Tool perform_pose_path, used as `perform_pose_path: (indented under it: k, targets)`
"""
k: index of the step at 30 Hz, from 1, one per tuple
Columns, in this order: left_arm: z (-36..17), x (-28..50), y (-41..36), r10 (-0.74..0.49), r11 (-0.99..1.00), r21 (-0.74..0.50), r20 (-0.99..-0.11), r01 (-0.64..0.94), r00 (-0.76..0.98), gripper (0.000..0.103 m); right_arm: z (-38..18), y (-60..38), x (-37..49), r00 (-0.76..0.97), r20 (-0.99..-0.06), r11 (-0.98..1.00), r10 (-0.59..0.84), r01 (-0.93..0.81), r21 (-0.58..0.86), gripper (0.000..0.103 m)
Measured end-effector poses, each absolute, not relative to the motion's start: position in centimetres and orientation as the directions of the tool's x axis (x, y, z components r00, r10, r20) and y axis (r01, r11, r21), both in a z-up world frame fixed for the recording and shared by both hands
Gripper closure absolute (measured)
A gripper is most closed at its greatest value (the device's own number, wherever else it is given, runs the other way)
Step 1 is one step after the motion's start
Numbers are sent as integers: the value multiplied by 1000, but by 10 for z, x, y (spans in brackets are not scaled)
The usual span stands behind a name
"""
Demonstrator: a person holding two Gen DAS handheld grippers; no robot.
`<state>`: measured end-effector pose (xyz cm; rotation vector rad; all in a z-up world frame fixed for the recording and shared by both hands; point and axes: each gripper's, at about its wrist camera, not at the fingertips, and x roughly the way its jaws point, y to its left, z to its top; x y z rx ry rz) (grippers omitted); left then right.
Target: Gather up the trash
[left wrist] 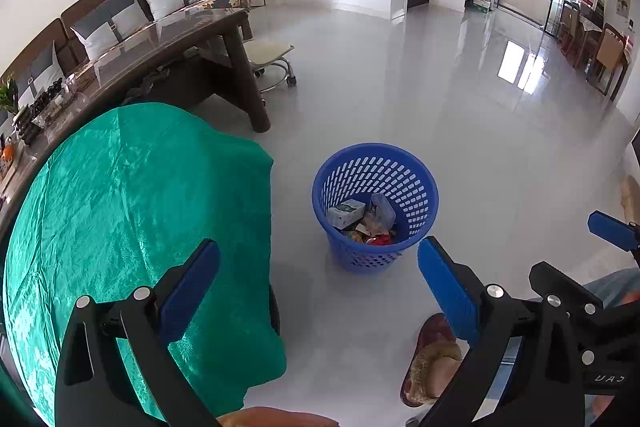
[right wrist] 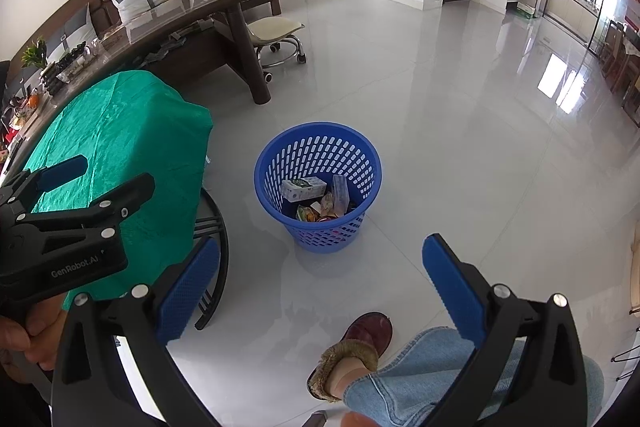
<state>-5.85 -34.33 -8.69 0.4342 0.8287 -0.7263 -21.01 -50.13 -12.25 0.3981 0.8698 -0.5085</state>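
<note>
Far left, the green cloth (left wrist: 136,211) lies draped over a small round table, its top bare of any litter that I can make out, the cloth's right edge hanging down toward the floor. The left gripper (left wrist: 318,291) hangs above that right edge with its blue pads spread wide, nothing between them.

Moving right, the blue basket (right wrist: 318,187) stands upright on the glossy floor (right wrist: 460,155), just off the table's right edge and apart from it. Inside, down at the bottom, sit a white carton (right wrist: 303,188), a clear plastic pack leaning on the wall, and some crumpled wrappers.

Further right, the right gripper (right wrist: 320,287) hovers above the floor in front of the basket, jaws parted too, carrying nothing. A slippered foot (right wrist: 352,355) shows below it.

My read: this trash looks light and crushable, the carton fairly stiff, the wrappers slick. The basket itself is rigid, perforated plastic, probably easy to lift; the rim looks like the best place to pinch it.
</note>
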Motion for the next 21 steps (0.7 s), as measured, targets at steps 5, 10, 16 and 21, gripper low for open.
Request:
perform_pose_path:
  k: [5, 10, 16, 21]
  targets:
    - [-87, -59, -344, -408, 681, 72, -788, 729, 460, 5, -124, -503, -211, 536, -804, 808, -259, 576, 123, 5]
    - [-91, -58, -342, -411, 672, 76, -789, 737, 456, 5, -125, -504, -212, 531, -807, 805, -260, 581, 122, 5]
    - [-93, -57, -338, -412, 674, 78, -786, 735, 462, 5, -126, -507, -213, 526, -809, 799, -262, 588, 124, 5]
    - [-94, -55, -337, -410, 674, 78, -788, 735, 460, 6, -127, -511, -213, 519, -812, 791, -268, 599, 122, 5]
